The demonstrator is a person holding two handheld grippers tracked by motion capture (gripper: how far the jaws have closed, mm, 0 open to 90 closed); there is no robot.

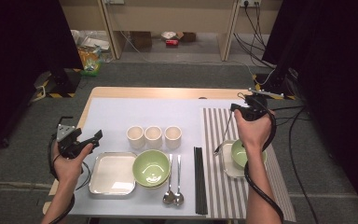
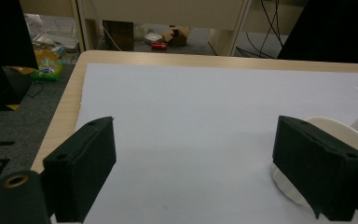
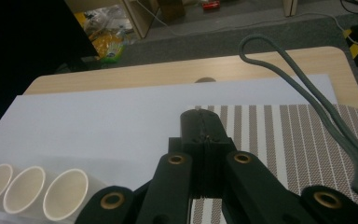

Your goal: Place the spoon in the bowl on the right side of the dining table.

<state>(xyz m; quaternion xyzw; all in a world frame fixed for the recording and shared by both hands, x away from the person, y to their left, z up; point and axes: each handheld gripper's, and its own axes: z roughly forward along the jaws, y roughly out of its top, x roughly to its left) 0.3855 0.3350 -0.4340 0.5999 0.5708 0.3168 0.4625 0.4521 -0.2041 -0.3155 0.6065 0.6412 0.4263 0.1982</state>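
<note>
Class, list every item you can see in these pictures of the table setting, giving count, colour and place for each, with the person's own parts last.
cups: three, cream, in a row mid-table
green bowl: one, beside the left tray
left tray: one, metal, square, front left
spoons: two, metal, right of the green bowl
chopsticks: black, at the placemat's left edge
placemat: one, striped, right side
right tray: one, metal, on the placemat
small bowl: one, green, on the right tray
table: one, wooden, under a pale sheet
left gripper: black, open, left of the cups
right gripper: black, shut, over the placemat
</note>
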